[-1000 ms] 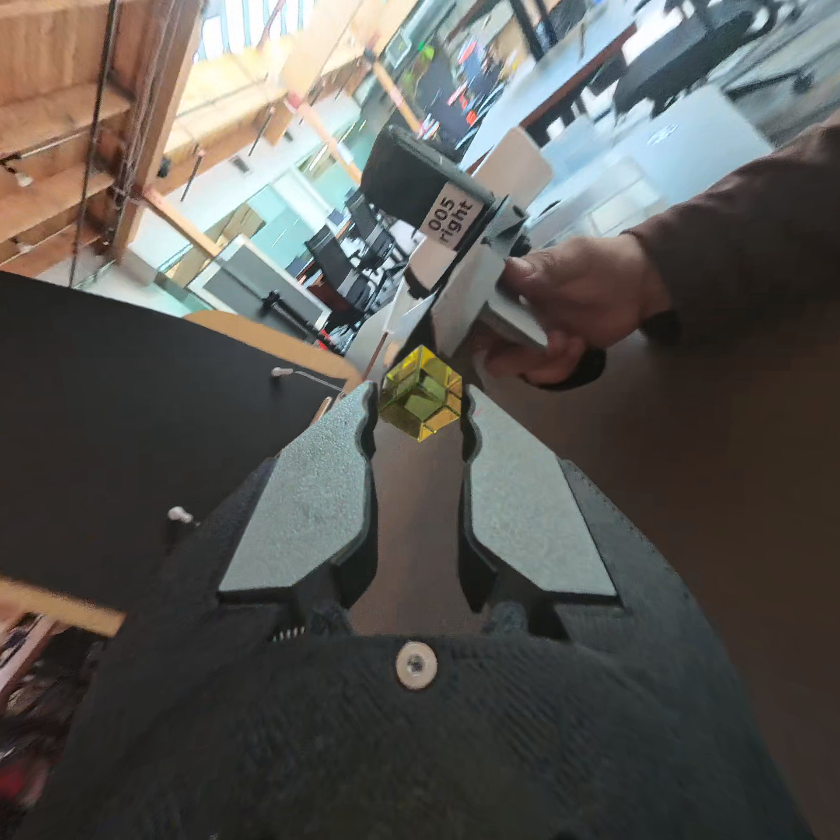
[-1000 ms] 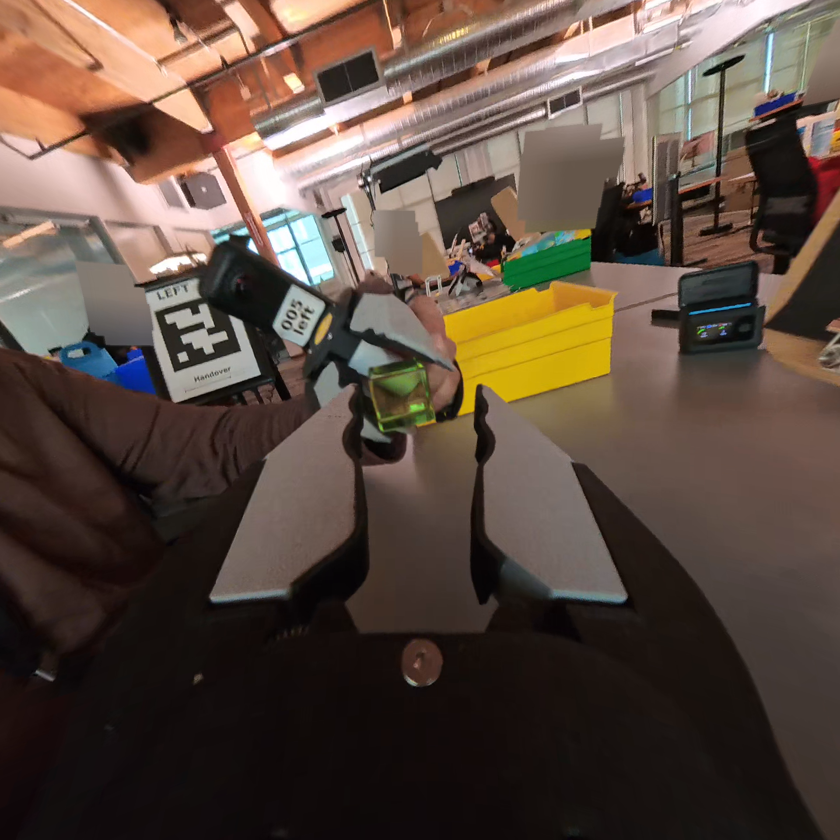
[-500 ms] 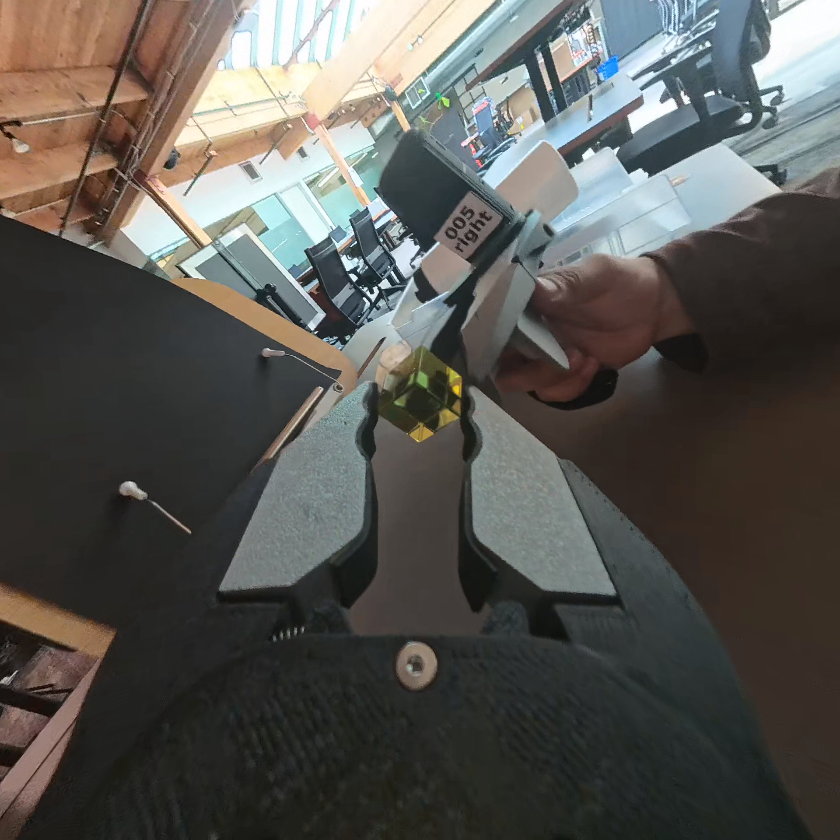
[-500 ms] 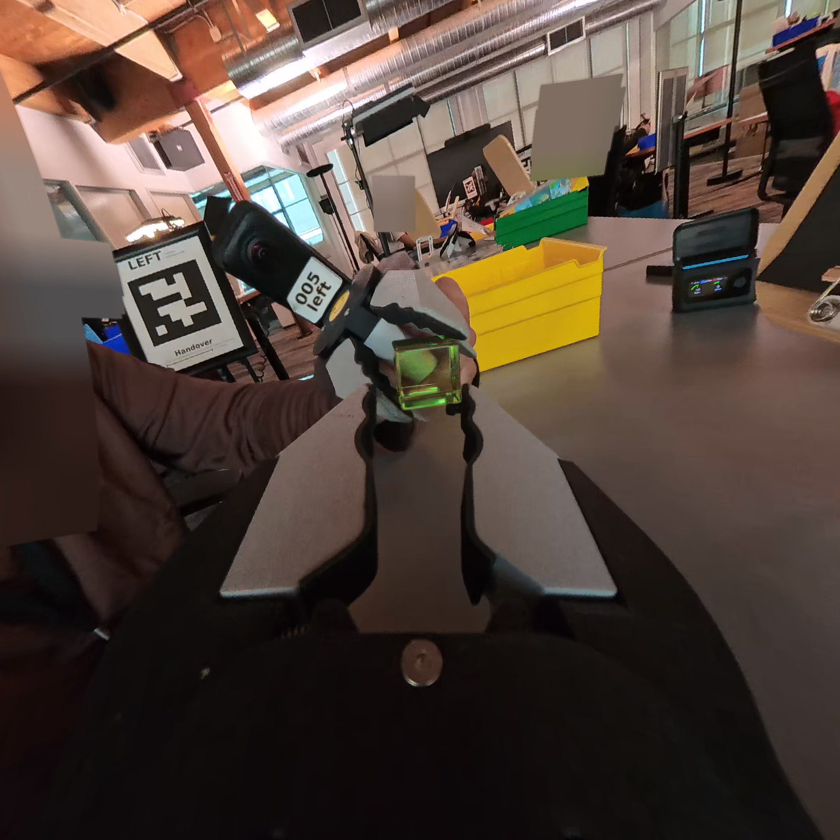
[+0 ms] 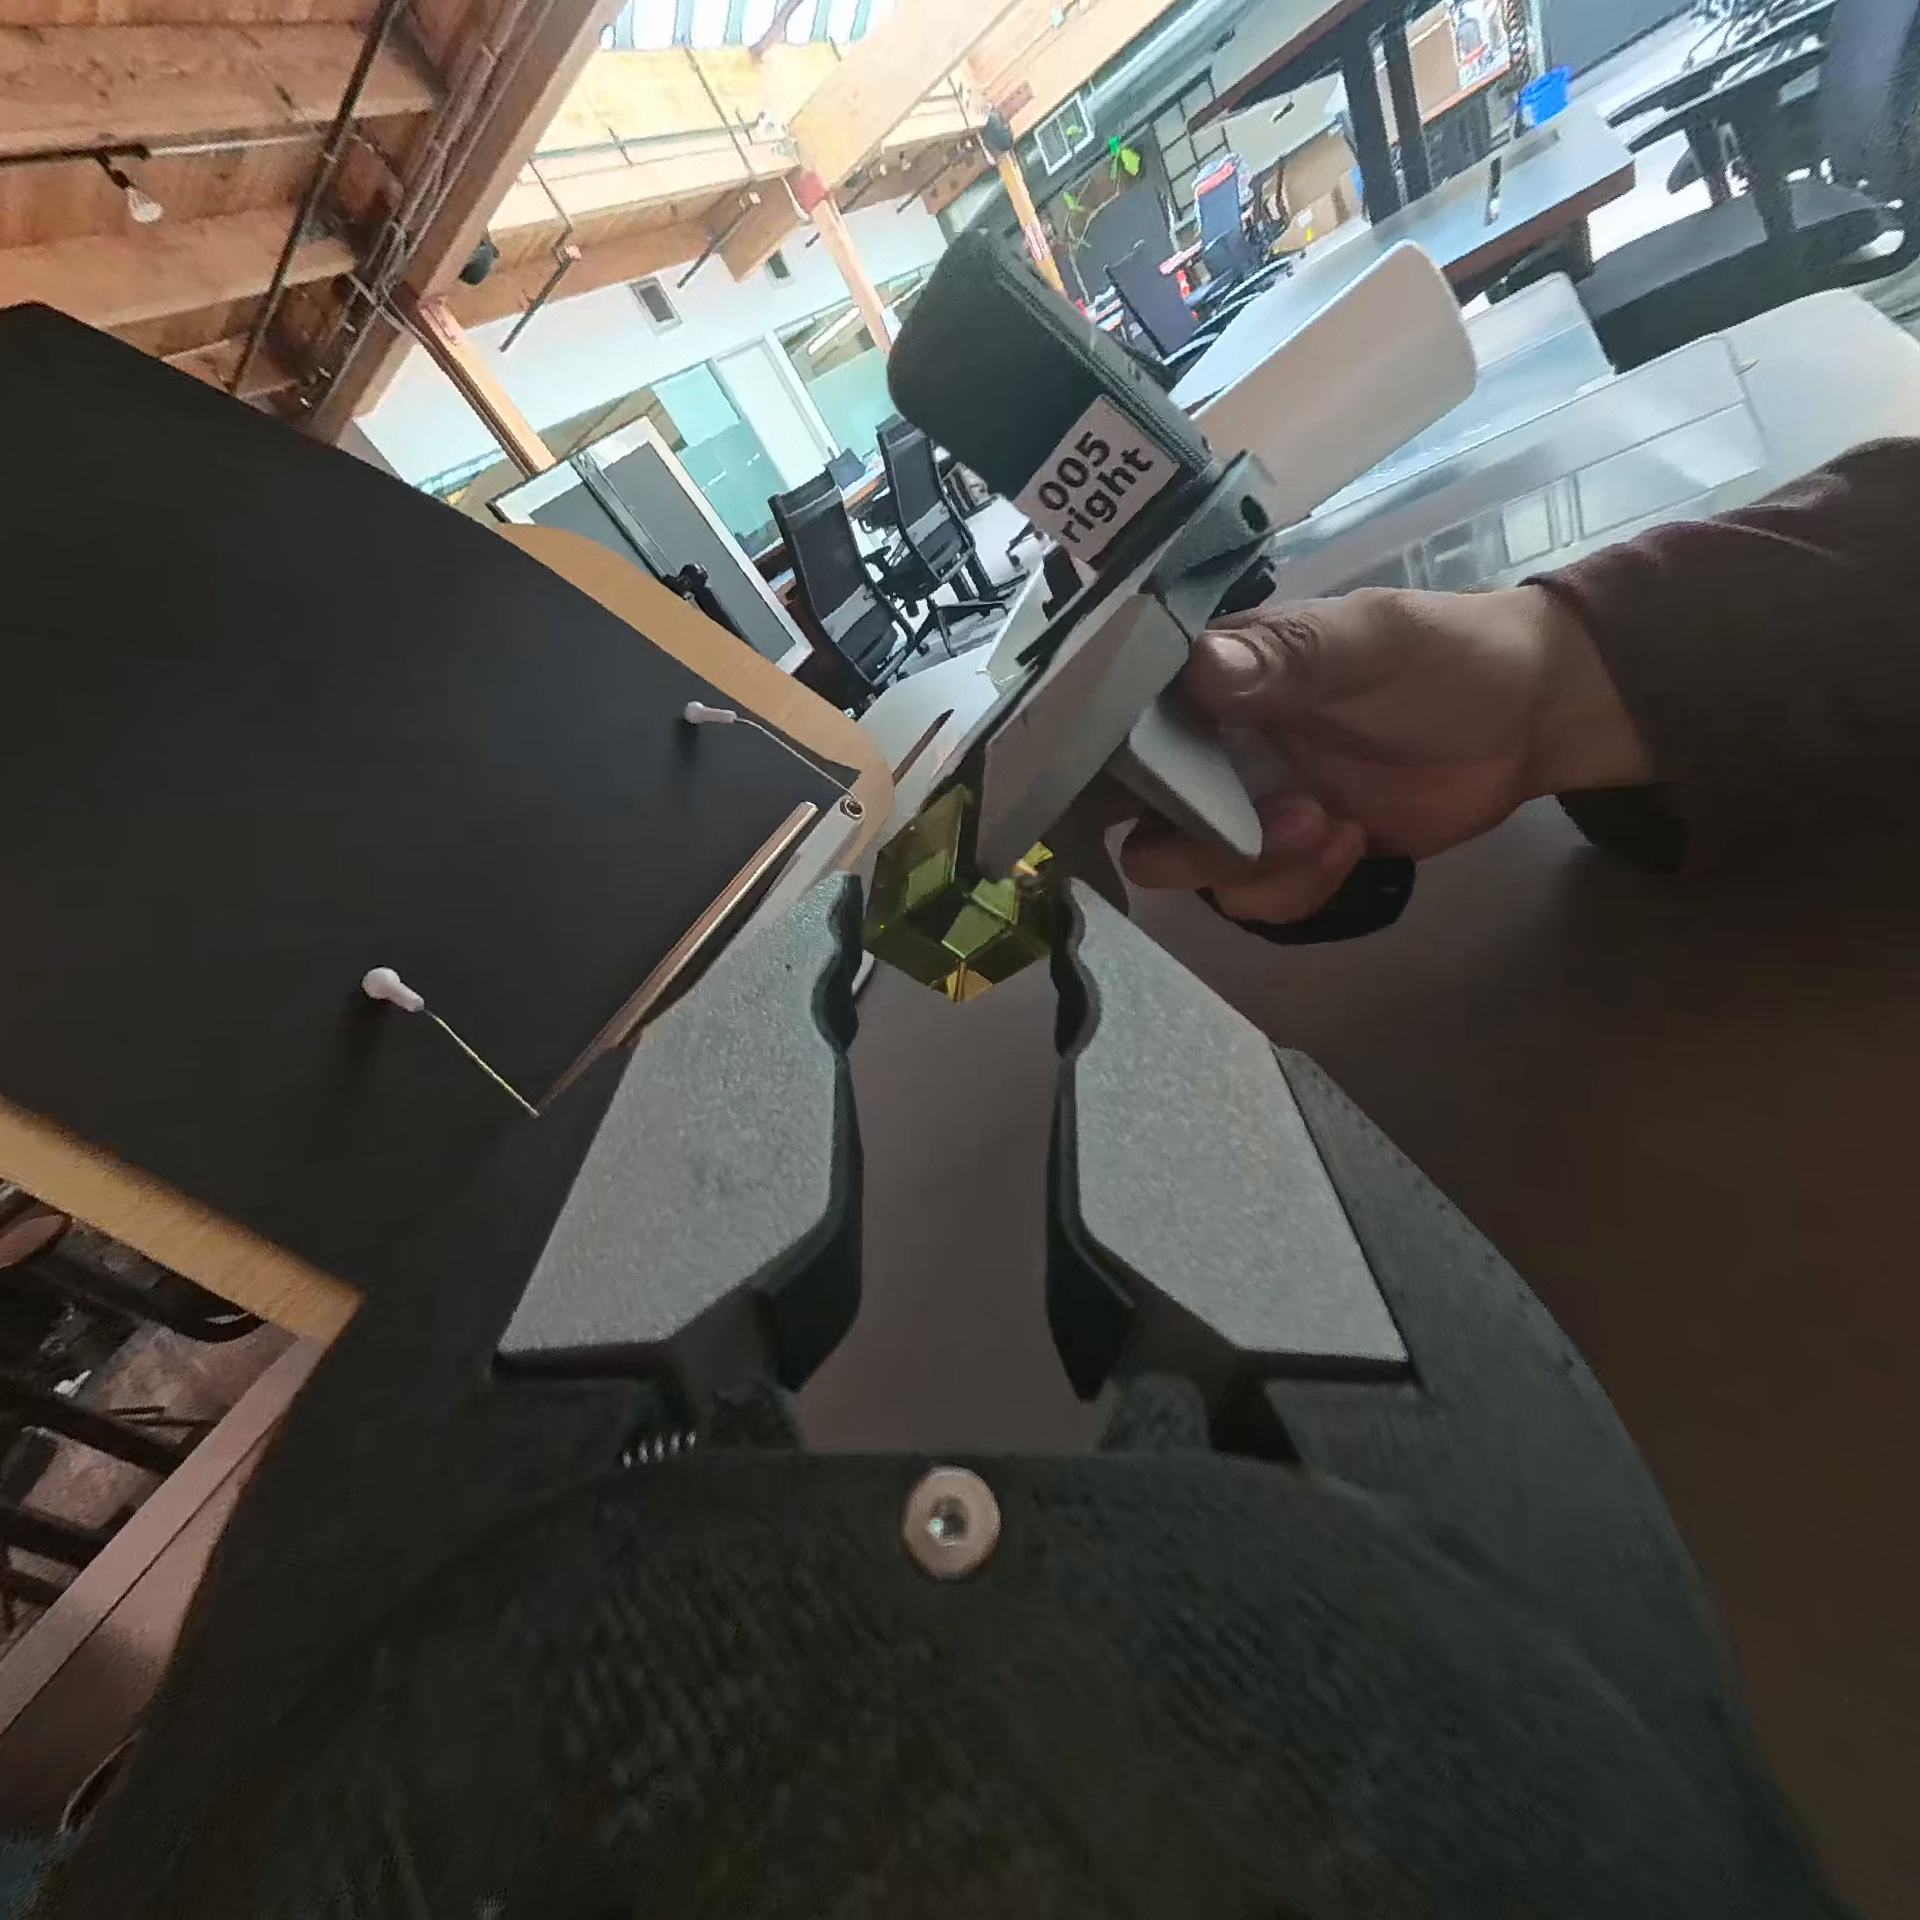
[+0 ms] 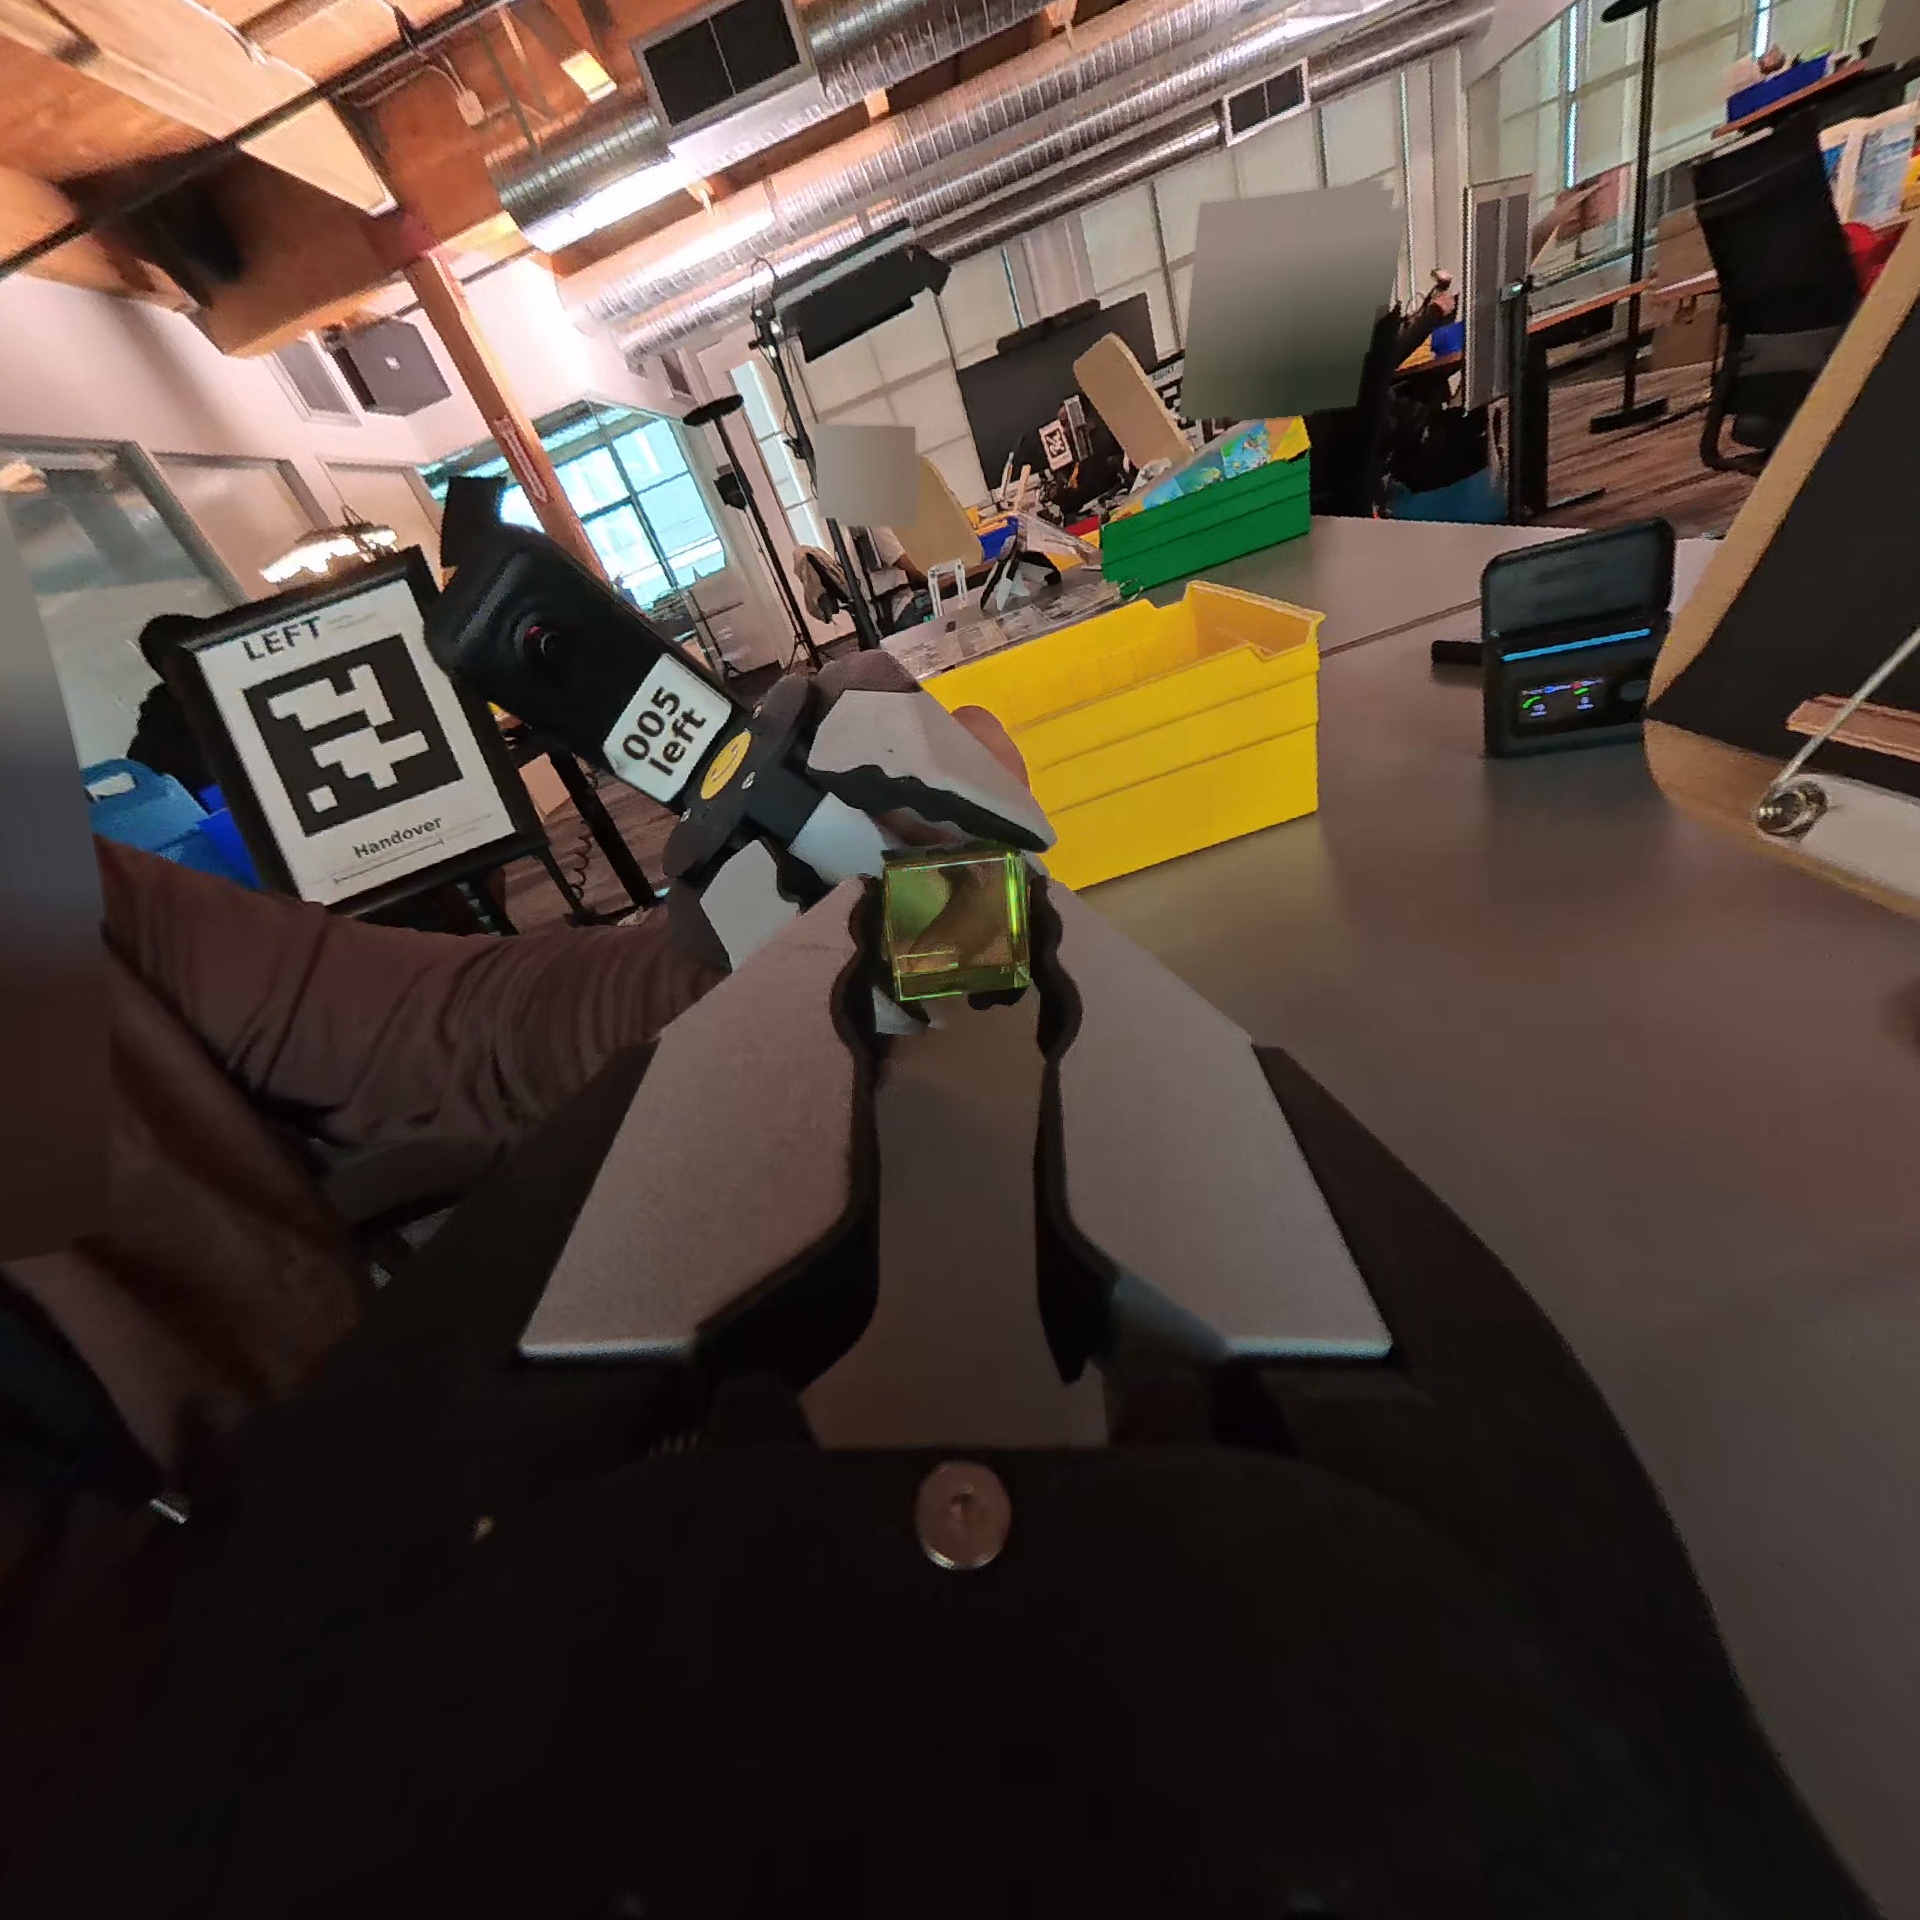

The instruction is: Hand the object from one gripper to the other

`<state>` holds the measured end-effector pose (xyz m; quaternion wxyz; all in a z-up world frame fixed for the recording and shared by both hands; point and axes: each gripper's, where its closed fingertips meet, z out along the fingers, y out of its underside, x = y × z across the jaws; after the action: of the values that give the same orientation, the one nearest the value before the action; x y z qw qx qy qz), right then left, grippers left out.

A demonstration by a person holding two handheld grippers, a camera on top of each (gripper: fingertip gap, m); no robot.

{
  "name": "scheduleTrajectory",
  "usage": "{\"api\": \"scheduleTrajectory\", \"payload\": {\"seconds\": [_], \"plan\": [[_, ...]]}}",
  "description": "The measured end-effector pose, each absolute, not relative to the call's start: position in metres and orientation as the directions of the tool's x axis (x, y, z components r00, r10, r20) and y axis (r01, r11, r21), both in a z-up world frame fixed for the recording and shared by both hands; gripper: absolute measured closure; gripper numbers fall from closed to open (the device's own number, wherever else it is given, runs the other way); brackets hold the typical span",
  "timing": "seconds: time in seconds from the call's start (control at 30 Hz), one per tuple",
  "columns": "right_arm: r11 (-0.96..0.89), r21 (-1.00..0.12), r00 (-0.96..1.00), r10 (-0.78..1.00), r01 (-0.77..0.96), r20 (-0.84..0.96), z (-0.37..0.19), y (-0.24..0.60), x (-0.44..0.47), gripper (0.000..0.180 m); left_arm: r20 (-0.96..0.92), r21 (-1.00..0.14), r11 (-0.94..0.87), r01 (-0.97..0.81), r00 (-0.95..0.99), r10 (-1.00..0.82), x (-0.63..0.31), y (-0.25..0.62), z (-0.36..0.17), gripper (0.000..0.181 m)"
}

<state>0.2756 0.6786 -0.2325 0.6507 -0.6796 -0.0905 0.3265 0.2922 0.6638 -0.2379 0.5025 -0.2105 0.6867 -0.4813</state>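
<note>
Handoff looked about halfway; cube (image 6: 954,923) sat pinched between both tools above the bench (image 6: 1455,1039); left tool (image 5: 954,935) and right tool (image 6: 951,971) both clamped it; left's release remained.

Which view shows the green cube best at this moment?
The right wrist view: the cube faces the camera squarely, whole front face visible between the right gripper fingertips. In the left wrist view the cube sits corner-on between the left gripper tips, its top hidden by the right gripper's finger.
</note>
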Motion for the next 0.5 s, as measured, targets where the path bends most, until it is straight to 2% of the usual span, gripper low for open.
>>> {"api": "scheduleTrajectory", "payload": {"seconds": [0.1,0.2,0.3,0.33,0.4,0.5], "plan": [[-0.172,-0.95,0.808,0.5,-0.26,-0.311,-0.244,0.68,0.282,0.155,-0.423,-0.901,0.42,0.108,-0.435,-0.795,0.298,0.666,-0.25,0.148],[-0.143,-0.982,0.891,0.421,-0.121,-0.171,-0.243,0.68,0.287,0.155,-0.326,-0.939,0.34,0.054,-0.462,-0.825,0.299,0.666,-0.254,0.144],[-0.091,-0.989,0.963,0.256,0.112,0.086,-0.234,0.676,0.298,0.156,-0.172,-0.977,0.214,-0.02,-0.523,-0.835,0.293,0.664,-0.251,0.121],[-0.088,-0.974,0.964,0.188,0.207,0.188,-0.232,0.675,0.302,0.157,-0.109,-0.984,0.168,-0.062,-0.535,-0.838,0.292,0.664,-0.251,0.115],[-0.131,-0.901,0.911,0.05,0.413,0.41,-0.233,0.672,0.312,0.156,0.007,-0.992,0.062,-0.108,-0.544,-0.839,0.29,0.667,-0.246,0.116],[-0.178,-0.765,0.778,0.004,0.619,0.628,-0.238,0.673,0.303,0.155,0.17,-0.981,-0.087,-0.175,-0.549,-0.818,0.29,0.676,-0.244,0.121]]}}
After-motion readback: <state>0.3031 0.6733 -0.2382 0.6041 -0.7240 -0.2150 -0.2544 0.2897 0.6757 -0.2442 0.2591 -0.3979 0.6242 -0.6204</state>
